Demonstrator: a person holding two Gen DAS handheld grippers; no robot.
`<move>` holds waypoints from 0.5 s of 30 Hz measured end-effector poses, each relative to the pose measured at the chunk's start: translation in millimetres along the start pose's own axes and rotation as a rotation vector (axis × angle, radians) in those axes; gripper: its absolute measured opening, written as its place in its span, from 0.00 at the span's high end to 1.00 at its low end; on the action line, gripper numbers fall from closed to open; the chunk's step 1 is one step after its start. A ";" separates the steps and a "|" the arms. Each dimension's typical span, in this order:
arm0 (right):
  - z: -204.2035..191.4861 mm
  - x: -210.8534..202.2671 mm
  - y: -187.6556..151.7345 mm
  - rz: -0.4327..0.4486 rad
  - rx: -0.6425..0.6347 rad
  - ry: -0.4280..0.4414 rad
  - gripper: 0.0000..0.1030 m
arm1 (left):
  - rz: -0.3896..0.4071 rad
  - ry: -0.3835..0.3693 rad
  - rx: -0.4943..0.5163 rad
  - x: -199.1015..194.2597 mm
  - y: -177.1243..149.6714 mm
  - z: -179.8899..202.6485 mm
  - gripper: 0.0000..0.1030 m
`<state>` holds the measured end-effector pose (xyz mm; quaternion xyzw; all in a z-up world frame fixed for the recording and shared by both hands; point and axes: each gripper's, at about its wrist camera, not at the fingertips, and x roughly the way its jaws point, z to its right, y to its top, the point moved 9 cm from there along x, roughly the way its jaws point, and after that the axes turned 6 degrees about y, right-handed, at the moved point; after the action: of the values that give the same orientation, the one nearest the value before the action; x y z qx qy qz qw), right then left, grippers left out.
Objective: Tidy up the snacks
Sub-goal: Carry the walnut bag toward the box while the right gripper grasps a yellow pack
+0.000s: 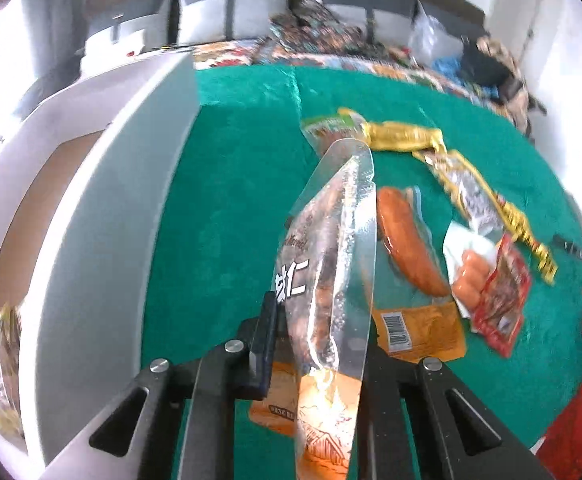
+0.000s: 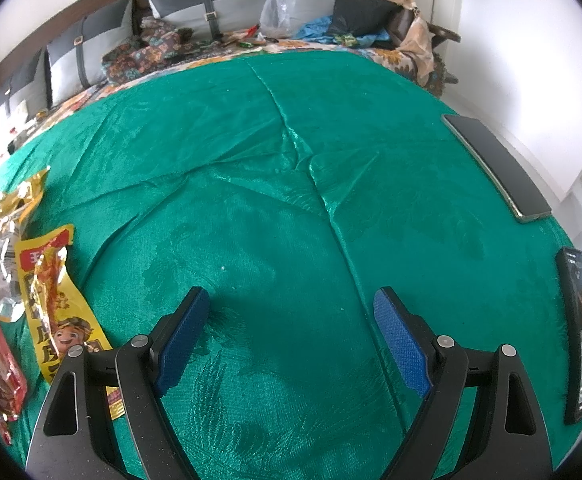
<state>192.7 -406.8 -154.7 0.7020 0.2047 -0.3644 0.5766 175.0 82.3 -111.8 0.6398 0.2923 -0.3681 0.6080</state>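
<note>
The left gripper (image 1: 315, 344), fingers clamped on a clear snack pouch (image 1: 331, 240) raised above the green bedspread (image 1: 231, 200) beside the white box (image 1: 103, 208), could lose the slick film, while the right gripper (image 2: 291, 336) gapes empty.

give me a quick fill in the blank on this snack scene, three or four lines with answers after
1. The left gripper is shut on a ____ plastic snack pouch with white lettering.
2. The right gripper holds nothing; it is ____ over the green tablecloth.
3. The long orange sausage in clear wrap lies to the ____ of the held pouch in the left wrist view.
4. The white box sits on the ____ side of that view.

Missing words: clear; open; right; left
</note>
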 end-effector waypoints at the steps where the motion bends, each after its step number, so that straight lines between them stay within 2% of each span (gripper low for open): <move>1: -0.9 -0.6 0.4 -0.008 -0.009 0.029 0.16 | 0.009 -0.011 -0.027 -3.6 0.6 -3.6 0.84; 5: -17.1 -19.5 6.8 -0.039 0.041 0.208 0.18 | 0.039 -0.051 -0.074 -23.1 1.2 -9.3 0.84; 7: -51.4 -26.7 10.1 -0.080 -0.038 0.300 0.17 | 0.050 -0.068 -0.081 -30.4 2.2 -6.9 0.84; 9: -97.3 -28.2 6.6 -0.150 -0.179 0.380 0.17 | 0.060 -0.083 -0.088 -38.2 3.0 -4.2 0.84; 10: -122.8 -25.8 2.6 -0.186 -0.271 0.391 0.17 | 0.067 -0.092 -0.092 -42.2 4.1 -2.2 0.84; 12: -149.8 -17.5 -0.5 -0.203 -0.360 0.363 0.19 | 0.077 -0.103 -0.095 -49.1 5.2 2.1 0.84; 15: -178.0 4.6 -10.2 -0.274 -0.425 0.344 0.22 | 0.080 -0.107 -0.095 -56.1 5.3 4.8 0.84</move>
<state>237.5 -234.2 -152.6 0.5829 0.4637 -0.2636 0.6129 147.5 81.3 -62.4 0.6010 0.2505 -0.3628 0.6667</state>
